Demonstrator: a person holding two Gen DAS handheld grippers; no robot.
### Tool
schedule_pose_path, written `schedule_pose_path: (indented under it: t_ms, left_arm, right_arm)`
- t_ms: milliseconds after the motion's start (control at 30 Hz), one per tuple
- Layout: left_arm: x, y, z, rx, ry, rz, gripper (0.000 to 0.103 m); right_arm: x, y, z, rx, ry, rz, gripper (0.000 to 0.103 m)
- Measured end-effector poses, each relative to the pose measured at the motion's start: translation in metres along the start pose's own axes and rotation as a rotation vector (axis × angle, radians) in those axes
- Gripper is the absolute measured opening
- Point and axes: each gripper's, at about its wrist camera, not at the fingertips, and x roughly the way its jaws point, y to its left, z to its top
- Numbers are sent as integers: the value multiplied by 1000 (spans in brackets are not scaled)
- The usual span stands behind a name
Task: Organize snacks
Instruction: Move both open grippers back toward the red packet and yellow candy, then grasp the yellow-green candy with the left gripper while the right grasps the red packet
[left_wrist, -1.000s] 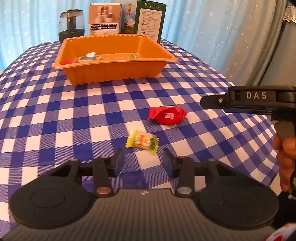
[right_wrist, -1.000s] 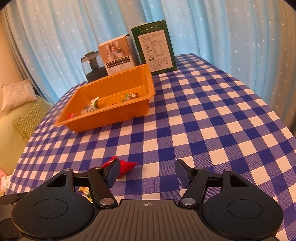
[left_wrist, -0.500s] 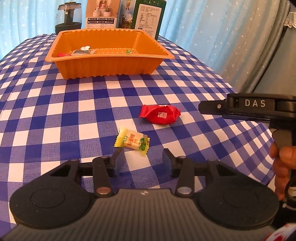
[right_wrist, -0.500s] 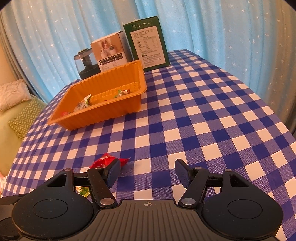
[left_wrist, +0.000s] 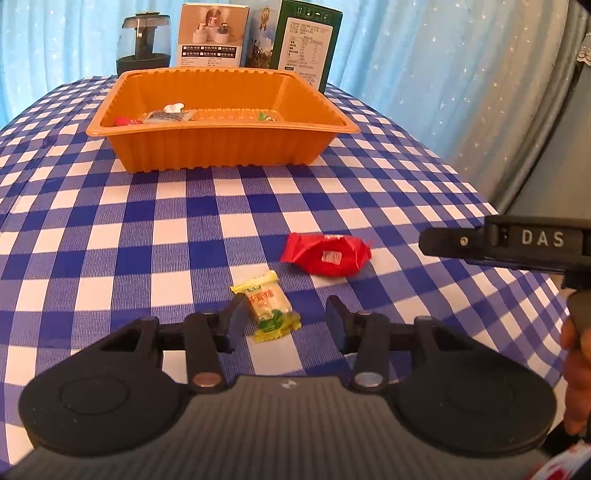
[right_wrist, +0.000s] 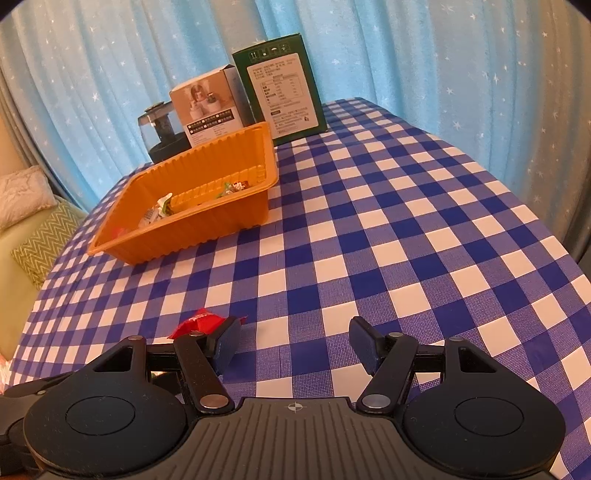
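My left gripper (left_wrist: 284, 320) jaws stand apart around the small yellow-green crinkly wrapped candy (left_wrist: 269, 305), light and slippery, best pinched across its firm middle.

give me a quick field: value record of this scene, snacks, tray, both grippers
surface: table with blue and white checked cloth
orange tray: holds a few wrapped snacks
yellow candy: on cloth, between the fingers of the left gripper, not pinched
red snack: on cloth, beyond the yellow candy
right gripper: open, nothing between its fingers, red snack just outside its left finger
behind tray: green box, pale box, dark jar
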Motion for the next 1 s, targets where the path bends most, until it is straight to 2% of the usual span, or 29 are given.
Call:
schedule_pose_path:
  t_ms: [233,300,467,567,700,867,1000]
  left_arm:
    - [8,-10,1,92,-18,53,41]
    - [9,-12,-1,114,-23,67,37]
    - [8,-9,0,150,-18,89,20]
    - [6,-4,1,151,-7,86,19]
    - [-1,3,-2,155,5,92,19]
    - [-8,17,-4,142,19,87,19]
    - [-11,22,-5,131,16,91,20]
  right_arm:
    - [1,1,-1,-2,3,-2,65]
    - [2,2,-1,-2,5,-1,65]
    - [3,9,-2,-26,7,16,65]
    - [4,15,-3,-63,6,39,65]
    - [5,33,-5,-164,12,114,65]
    - [15,61,-1,-369,28,141,65]
    - [36,75,2,-540,84,154,65]
